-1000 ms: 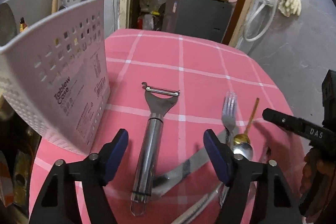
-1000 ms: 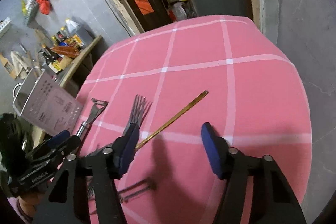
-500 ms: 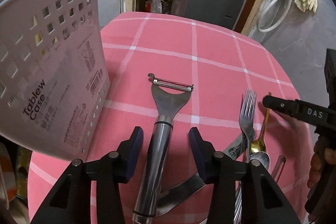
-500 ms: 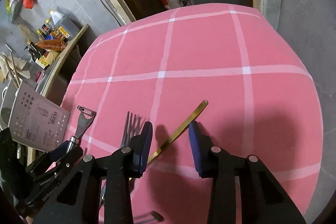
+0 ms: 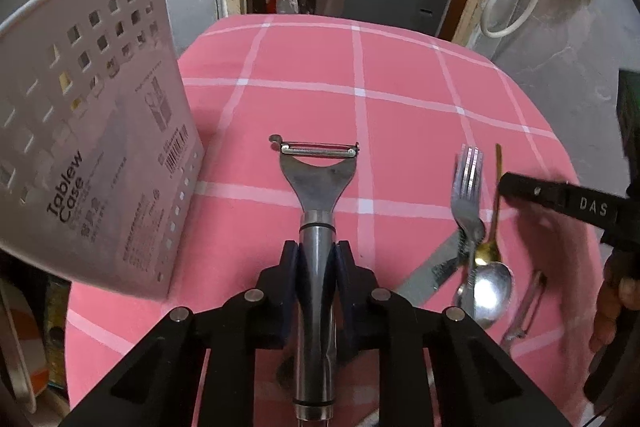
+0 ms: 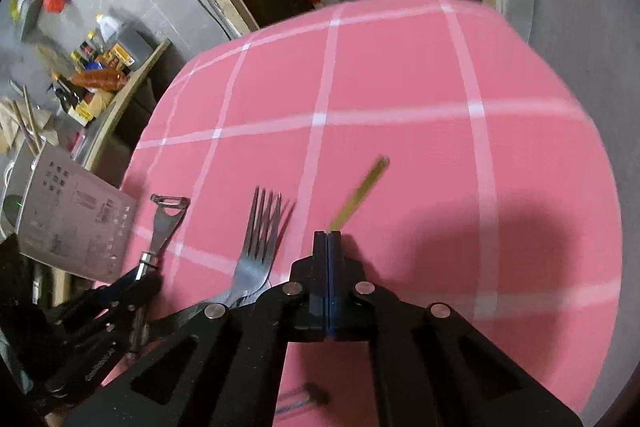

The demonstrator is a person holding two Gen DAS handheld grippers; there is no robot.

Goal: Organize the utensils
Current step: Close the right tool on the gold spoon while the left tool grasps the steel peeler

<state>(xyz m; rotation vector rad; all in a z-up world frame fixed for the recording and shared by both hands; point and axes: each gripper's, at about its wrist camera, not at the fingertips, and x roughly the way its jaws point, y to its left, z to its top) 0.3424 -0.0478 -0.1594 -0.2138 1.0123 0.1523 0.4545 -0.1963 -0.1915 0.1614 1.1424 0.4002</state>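
Tablecloth (image 5: pixel 400 67) in pink with white checks covers the round table beneath both our tools. At its left edge stands our white perforated utensil basket (image 5: pixel 92 147), wooden handles poking above its rim. Our left gripper (image 5: pixel 317 263) has its pads pressed against the steel handle of the Y-shaped peeler (image 5: pixel 318 179), blade pointing away from us. Right of the peeler lie a fork (image 5: pixel 467 187) and a silver spoon (image 5: pixel 491 291) in a loose pile. Our right gripper (image 6: pixel 328 241) is clamped tight on the thin gold spoon (image 6: pixel 362 193), whose handle juts forward, blurred, just right of the fork.
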